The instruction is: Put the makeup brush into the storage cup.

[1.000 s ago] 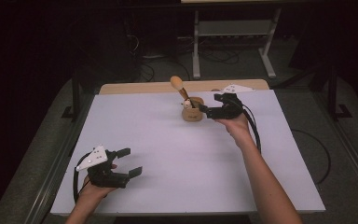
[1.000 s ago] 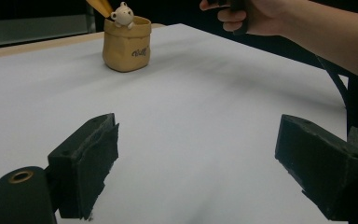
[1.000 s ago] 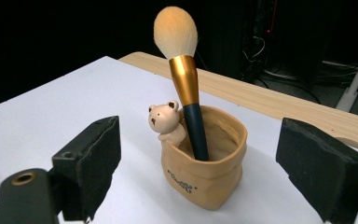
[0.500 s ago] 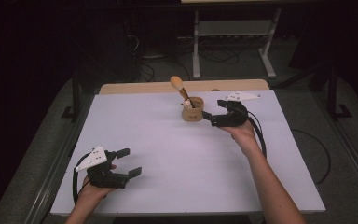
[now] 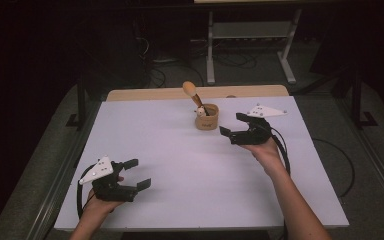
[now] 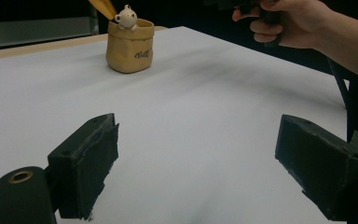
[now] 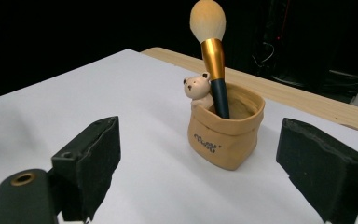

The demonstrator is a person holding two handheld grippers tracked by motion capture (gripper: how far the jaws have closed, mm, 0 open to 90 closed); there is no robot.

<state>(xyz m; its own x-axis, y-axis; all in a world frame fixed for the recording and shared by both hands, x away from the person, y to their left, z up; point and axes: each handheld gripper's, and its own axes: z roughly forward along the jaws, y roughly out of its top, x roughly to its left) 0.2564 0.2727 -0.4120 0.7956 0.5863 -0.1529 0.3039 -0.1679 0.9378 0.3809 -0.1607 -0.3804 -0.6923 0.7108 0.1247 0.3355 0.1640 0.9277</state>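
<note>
Your right claw (image 5: 233, 129) stands wide open with nothing between its black jaws, held just to the right of the small tan bag-shaped ceramic holder (image 5: 206, 117) and apart from it. In the right gripper view that holder (image 7: 225, 130) sits ahead between the two jaws, upright on the white counter (image 7: 135, 93), with a little cream bear figure (image 7: 196, 90) perched on its rim. A makeup brush with a cream puff head, gold ferrule and dark blue handle (image 7: 212, 51) stands in the holder, leaning a little, head up.

Your left claw (image 5: 139, 175) is also wide open and empty, near the front left corner of the counter (image 5: 180, 165), well apart from the holder. In the left gripper view the holder (image 6: 128, 45) shows far off at the top, and your right hand (image 6: 291, 22) sits at the upper right above the counter.

The holder stands toward the far edge of the counter, just in front of a light wooden strip (image 5: 150, 93).
</note>
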